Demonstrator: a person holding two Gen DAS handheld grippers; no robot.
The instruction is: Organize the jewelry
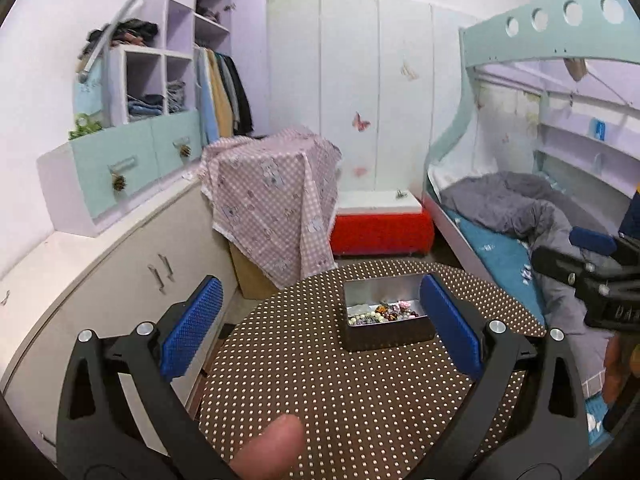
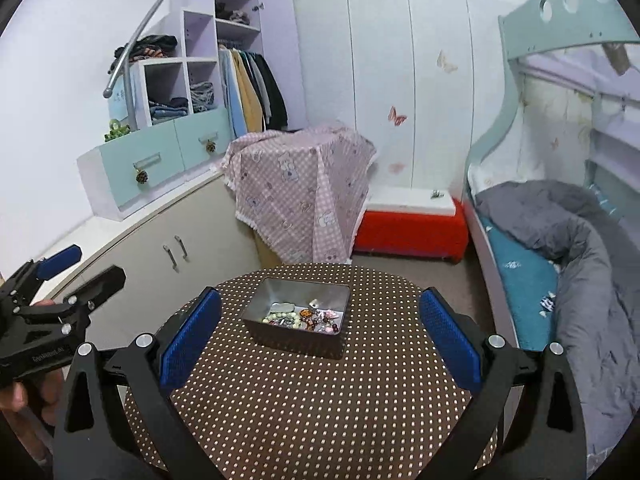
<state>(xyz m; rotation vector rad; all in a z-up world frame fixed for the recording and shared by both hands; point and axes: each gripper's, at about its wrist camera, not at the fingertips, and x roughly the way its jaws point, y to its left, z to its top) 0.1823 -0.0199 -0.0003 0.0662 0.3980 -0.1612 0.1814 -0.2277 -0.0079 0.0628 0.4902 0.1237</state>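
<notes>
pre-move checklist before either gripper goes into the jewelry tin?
1. Left gripper open, nothing held: ok.
2. Right gripper open, nothing held: ok.
3. Tin lidless, upright on the dotted table: ok.
4. Jewelry inside the tin, none seen loose on the table: ok.
5. Pieces separated enough for a single pick: cannot tell, they look heaped.
6. Sorting destination in view: not ok, only the one tin.

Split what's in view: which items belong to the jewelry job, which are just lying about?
Job:
- metal tin on the polka-dot table
- beads and jewelry piled in the tin
- left gripper, open, empty
- right gripper, open, empty

Lying about:
- pink checked cloth draped over furniture
- red-sided box
- grey duvet on the bunk
- hanging clothes
</notes>
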